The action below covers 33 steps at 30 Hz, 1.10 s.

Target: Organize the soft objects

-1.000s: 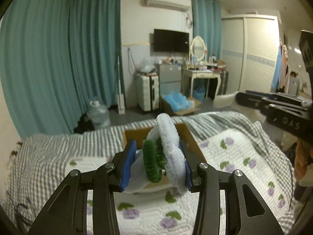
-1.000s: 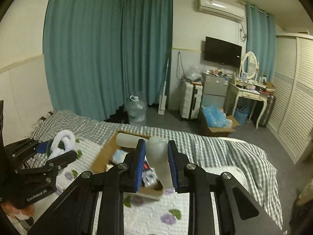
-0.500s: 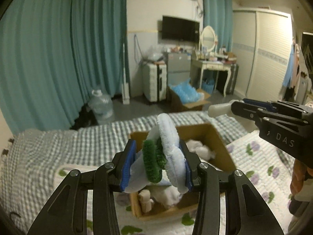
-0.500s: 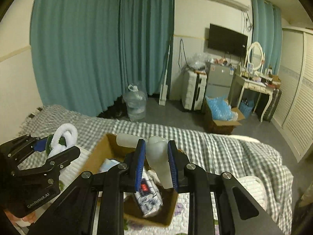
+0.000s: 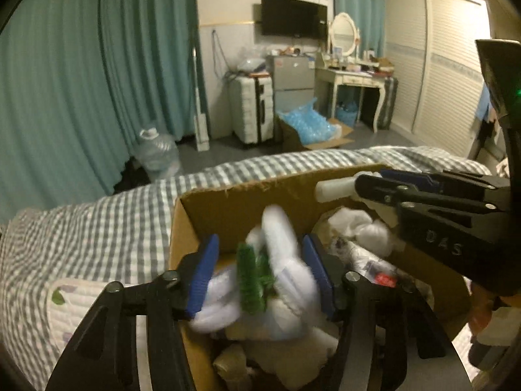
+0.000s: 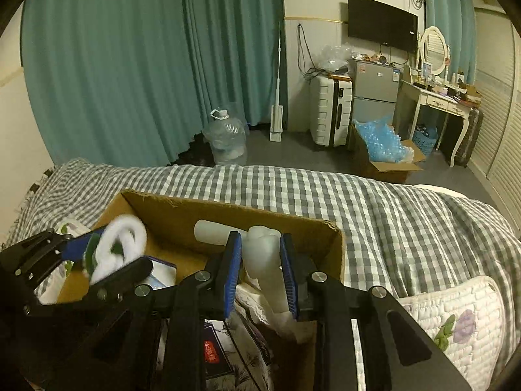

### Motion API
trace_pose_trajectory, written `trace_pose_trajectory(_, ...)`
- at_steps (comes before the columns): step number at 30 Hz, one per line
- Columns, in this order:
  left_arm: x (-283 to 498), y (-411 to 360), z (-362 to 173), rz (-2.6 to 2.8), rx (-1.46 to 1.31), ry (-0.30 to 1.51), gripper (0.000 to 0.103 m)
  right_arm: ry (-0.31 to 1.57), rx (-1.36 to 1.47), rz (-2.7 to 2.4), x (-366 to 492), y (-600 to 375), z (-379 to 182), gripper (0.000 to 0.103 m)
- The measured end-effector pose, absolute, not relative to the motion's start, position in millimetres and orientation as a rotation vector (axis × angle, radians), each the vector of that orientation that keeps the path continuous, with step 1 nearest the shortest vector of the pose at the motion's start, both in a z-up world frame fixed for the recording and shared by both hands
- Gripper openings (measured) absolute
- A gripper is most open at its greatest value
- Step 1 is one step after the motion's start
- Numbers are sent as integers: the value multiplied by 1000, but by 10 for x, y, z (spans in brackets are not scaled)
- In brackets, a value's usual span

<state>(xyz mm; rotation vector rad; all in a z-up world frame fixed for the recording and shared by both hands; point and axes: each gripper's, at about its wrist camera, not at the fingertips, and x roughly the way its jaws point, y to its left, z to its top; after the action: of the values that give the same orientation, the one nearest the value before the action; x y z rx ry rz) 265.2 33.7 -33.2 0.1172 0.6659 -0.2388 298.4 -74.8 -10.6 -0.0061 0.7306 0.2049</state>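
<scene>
My left gripper holds a fluffy white and green soft toy over the open cardboard box on the bed; the toy looks blurred and the jaws stand wider than before. It also shows in the right wrist view. My right gripper is shut on a translucent white soft tube, held over the same box; the tube also shows in the left wrist view. The box holds several white soft items and packets.
The box sits on a grey checked bedspread with a floral quilted pillow at the right. Beyond the bed are a water jug, a suitcase, a box of blue plastic and a dressing table.
Both grippers have moved forward and down over the box. The left jaws have widened and the toy is slipping down between them.
</scene>
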Motion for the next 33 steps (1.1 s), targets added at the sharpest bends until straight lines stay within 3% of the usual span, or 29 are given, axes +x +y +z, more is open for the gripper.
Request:
trace_pose_trajectory(2,2625,320,-296,-226,117,676,64,725,-1,187,2995,-755,-91,42)
trace_pose_trajectory(3,2596,329,-265,-212,120,679,71,718,7,180,2975,-760,-65,57)
trace_pose_trajectory(4,2577,338,-229,-201,121,675,71,702,21,172,2946,-790,-12,62)
trace_pose_trajectory(11,1904,413,749,-179,115,531,71,597,-22,139,2418,-897,815,65)
trace_pose_trajectory(13,1616,439,1103,-171,117,458,77,543,-31,127,2136,-923,1208,72)
trace_pose_trajectory(15,1252,498,1494,-157,109,357,89,465,-46,115,1782,-940,1645,78)
trace_pose_trajectory(20,438,761,2181,-119,59,194,96,275,-75,84,866,-946,2498,101)
trace_pose_trajectory(26,-323,1057,2359,-108,33,65,97,137,-62,93,-150,-848,2975,103)
trace_pose_trajectory(33,-555,1128,2044,-154,7,32,97,44,-74,108,-785,-588,2733,103)
